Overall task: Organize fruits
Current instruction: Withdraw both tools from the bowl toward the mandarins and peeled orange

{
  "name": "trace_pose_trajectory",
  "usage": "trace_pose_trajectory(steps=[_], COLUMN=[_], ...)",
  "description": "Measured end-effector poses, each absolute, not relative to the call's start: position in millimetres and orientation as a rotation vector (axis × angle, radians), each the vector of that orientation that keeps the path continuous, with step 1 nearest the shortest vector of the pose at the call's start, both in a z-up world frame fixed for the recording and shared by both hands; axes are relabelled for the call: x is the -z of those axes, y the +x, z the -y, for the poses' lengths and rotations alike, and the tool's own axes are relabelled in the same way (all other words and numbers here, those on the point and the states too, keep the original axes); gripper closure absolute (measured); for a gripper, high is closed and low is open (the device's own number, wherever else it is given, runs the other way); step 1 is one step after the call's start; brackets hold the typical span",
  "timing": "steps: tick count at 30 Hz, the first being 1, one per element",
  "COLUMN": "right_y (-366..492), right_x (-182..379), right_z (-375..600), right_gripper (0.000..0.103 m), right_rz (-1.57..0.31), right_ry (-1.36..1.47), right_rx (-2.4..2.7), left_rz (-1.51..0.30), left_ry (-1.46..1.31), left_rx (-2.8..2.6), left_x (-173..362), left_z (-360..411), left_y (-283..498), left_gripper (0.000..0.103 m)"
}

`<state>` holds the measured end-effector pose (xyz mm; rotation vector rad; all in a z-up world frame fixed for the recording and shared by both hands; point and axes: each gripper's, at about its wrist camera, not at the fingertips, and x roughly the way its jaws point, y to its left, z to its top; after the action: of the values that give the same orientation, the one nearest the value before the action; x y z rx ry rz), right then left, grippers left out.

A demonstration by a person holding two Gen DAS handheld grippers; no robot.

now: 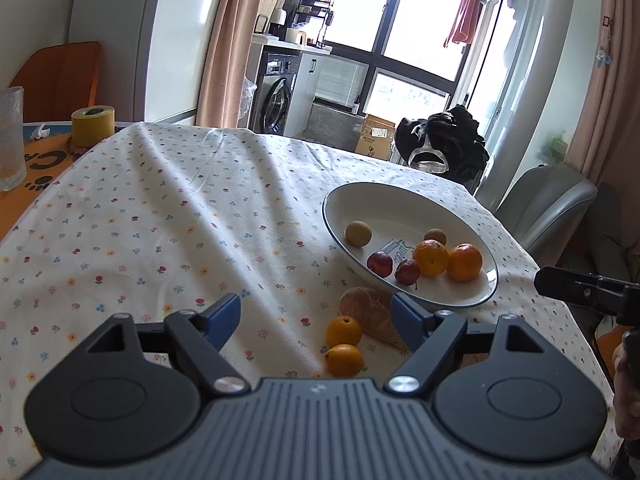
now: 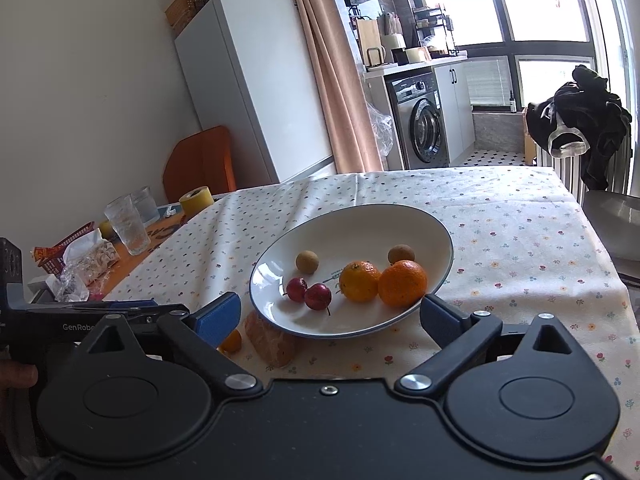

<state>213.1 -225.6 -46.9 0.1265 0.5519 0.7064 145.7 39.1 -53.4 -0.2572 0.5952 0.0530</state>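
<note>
A white oval plate (image 1: 352, 200) (image 2: 360, 224) with a dark rim holds two oranges (image 1: 431, 257) (image 2: 360, 281), two small red fruits (image 1: 380, 264) (image 2: 297, 289) and two small tan fruits (image 1: 358, 233) (image 2: 307, 261). On the cloth in front of it lie a peeled citrus piece (image 1: 366, 306) (image 2: 272, 344) and two small oranges (image 1: 344, 330), of which the right wrist view shows one (image 2: 231, 341). My left gripper (image 1: 318, 314) is open just above these loose fruits, holding nothing. My right gripper (image 2: 331, 312) is open at the plate's near rim, empty.
A floral tablecloth (image 1: 160, 220) covers the table. At the left end stand a yellow tape roll (image 1: 93, 125) (image 2: 196, 200), glasses (image 1: 10, 136) (image 2: 127, 224) and wrappers (image 2: 88, 260). A grey chair (image 1: 548, 204) stands at the right edge. The right gripper's body (image 1: 580, 286) shows at right.
</note>
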Motion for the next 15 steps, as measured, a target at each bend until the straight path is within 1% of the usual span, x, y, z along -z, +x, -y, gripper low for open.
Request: trace_pose_trajectory(steps=[9,12,15], right_y=[206,203,201], right_x=[52,53,55], right_z=[226,227,228], right_gripper=[0.003,0.001,0.000], right_rz=[-0.585,-0.590,-0.595], right_ry=[0.103,0.095,0.089], right_rx=[-0.720,-0.723,-0.718], left_rz=[-0.593,-0.597,-0.606], left_ry=[-0.266,-0.260,-0.250], left_rx=[-0.055,-0.057,-0.051], left_x=[54,55,56], left_z=[-41,-40,-38], left_y=[136,132,131], left_gripper=[0.022,0.022,0.022])
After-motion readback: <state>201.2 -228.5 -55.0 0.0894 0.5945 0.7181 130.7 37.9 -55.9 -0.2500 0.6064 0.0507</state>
